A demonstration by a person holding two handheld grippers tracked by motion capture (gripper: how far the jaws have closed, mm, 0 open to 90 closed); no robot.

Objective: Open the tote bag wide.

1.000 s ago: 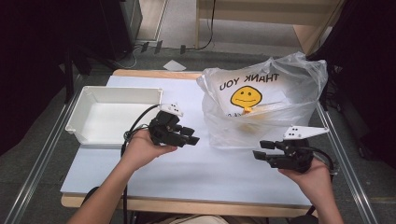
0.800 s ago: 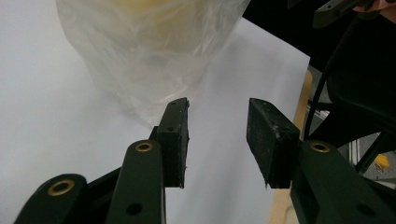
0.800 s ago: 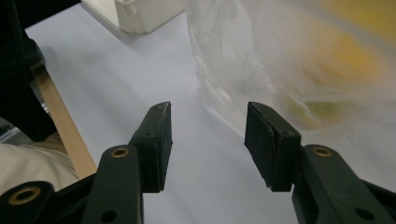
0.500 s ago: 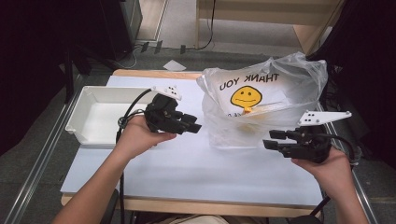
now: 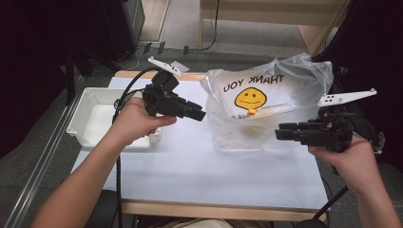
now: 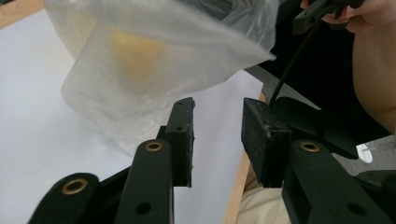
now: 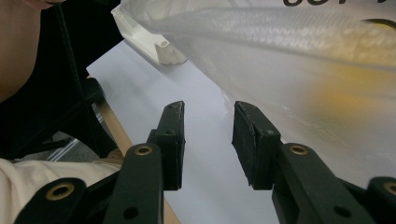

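Both claws wide apart, pinching nothing. Left gripper (image 5: 197, 114) up in the air, just beside the left side of the plastic bag (image 5: 266, 107). Right gripper (image 5: 285, 133) low by the bag's right front corner, near it but not touching. Same story up close: left gripper (image 6: 217, 137) with a clear gap between its black pads and the bag (image 6: 154, 60) hanging just ahead; right gripper (image 7: 208, 140) spread too, with the bag (image 7: 303, 60) up and to the right of it.

Looks like the job now: grab the bag from both sides. Best to go slow. Best to pinch a loose fold near the top edge, not the slippery flat side. Close one claw, then the other, so the bag does not slide away. Keep both claws at about the same height, or the bag may tip and spill. Thin plastic, so no hard tugs.

Bag sitting on the white table (image 5: 190, 166), toward the back right. See-through and crinkly, puffed up, top bunched. Yellow smiley face and the words THANK YOU on it, letters backward. Something yellow inside, too blurry to name.

White tray (image 5: 90, 118) to the left of the bag, well apart from it, nothing in it. Wood edge along the table's near side.
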